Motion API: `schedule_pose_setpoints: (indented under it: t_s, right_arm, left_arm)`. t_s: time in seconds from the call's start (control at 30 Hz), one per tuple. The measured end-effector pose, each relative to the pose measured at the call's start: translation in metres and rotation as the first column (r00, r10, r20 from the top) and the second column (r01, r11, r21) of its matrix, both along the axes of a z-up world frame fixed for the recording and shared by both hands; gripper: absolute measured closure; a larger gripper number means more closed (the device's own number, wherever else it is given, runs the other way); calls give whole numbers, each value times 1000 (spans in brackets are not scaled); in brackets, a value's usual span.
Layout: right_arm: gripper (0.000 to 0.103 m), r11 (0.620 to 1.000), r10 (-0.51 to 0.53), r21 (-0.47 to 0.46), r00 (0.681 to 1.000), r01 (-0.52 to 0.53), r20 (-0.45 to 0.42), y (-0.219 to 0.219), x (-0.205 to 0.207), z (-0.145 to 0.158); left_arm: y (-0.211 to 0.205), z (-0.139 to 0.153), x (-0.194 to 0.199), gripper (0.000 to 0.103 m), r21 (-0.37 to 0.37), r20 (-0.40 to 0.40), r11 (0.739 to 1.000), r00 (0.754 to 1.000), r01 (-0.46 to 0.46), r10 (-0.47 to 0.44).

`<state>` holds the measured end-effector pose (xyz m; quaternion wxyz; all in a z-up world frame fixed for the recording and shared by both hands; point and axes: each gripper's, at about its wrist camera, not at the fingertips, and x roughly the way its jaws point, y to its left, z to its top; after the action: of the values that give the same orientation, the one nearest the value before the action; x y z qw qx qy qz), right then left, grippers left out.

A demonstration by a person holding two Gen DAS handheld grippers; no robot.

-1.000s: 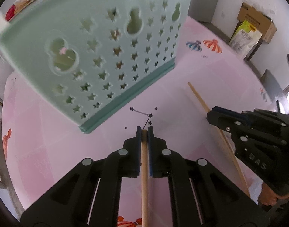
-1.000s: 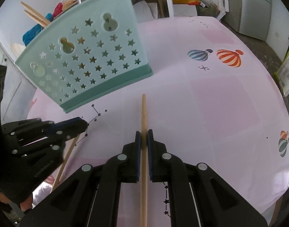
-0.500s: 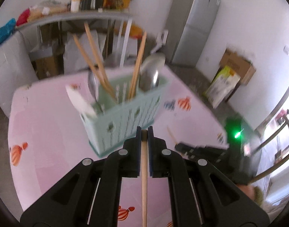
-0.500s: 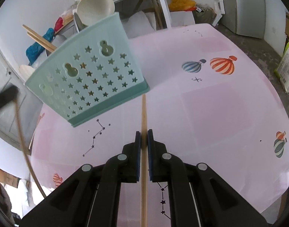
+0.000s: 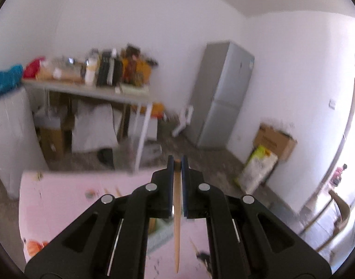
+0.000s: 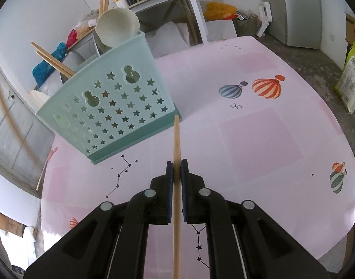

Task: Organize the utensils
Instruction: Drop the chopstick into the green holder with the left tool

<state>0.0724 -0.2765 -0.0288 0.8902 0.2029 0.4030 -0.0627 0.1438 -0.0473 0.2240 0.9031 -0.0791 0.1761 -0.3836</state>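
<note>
My left gripper (image 5: pixel 177 162) is shut on a wooden chopstick (image 5: pixel 177 223) and is raised high, looking across the room; the chopstick hangs down below the fingers. The teal utensil basket (image 5: pixel 160 236) shows blurred low between the fingers. My right gripper (image 6: pixel 177 164) is shut on another wooden chopstick (image 6: pixel 176 139), whose tip points at the right lower corner of the teal star-holed basket (image 6: pixel 112 111). The basket holds chopsticks (image 6: pixel 53 60) and a white ladle (image 6: pixel 117 26). The left gripper's chopstick curves down the left edge of the right wrist view (image 6: pixel 8 116).
The pink balloon-print tablecloth (image 6: pixel 258 139) covers the round table. A shelf table (image 5: pixel 84 88), a grey fridge (image 5: pixel 221 100), a cardboard box (image 5: pixel 275 139) and a sack (image 5: pixel 258 169) stand beyond it. A chair (image 5: pixel 335 211) is at the right.
My left gripper has lifted and tilted up with its chopstick, from close at the basket's base to high above it. My right gripper has drawn back slightly, still holding its chopstick.
</note>
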Motion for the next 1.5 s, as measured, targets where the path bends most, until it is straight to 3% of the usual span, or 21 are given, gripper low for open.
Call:
schedule_pose_setpoints:
  t_s: [0.23, 0.4, 0.53, 0.7, 0.83, 0.87, 0.97, 1.1, 1.33, 1.5]
  right_arm:
    - [96, 1000, -5, 12, 1000, 5, 19, -3, -2, 3]
    - [96, 1000, -8, 17, 999, 7, 31, -4, -3, 5]
    - [96, 1000, -8, 22, 999, 8, 35, -6, -3, 5]
    - [96, 1000, -6, 29, 999, 5, 40, -7, -2, 4]
    - [96, 1000, -2, 31, 999, 1, 38, -5, -1, 3]
    - [96, 1000, -1, 31, 999, 0, 38, -5, -1, 3]
    - [96, 1000, -1, 29, 999, -1, 39, -4, -2, 3]
    - [96, 1000, 5, 29, 1000, -5, 24, -3, -2, 1]
    - [96, 998, -1, 70, 999, -3, 54, -14, -15, 14]
    - [96, 992, 28, 114, 975, -54, 221, -29, -24, 61]
  left_arm:
    - [-8, 26, 17, 98, -75, 135, 984, 976, -159, 168]
    - [-24, 17, 30, 98, -92, 183, 966, 950, -241, 254]
    - [-45, -4, 34, 98, -41, 247, 957, 925, -287, 288]
    - [-65, -49, 35, 98, 62, 245, 959, 936, -276, 253]
    - [-68, -85, 31, 98, 140, 139, 969, 973, -204, 185]
    - [-65, -91, 27, 95, 145, 123, 970, 976, -197, 180]
    - [-57, -99, 20, 68, 153, 88, 972, 983, -176, 164]
    - [-46, -101, 8, 50, 167, 80, 974, 986, -155, 143]
    - [-20, -112, -13, 32, 199, 38, 972, 992, -125, 120]
    - [0, -127, -24, 26, 226, -3, 965, 991, -132, 136]
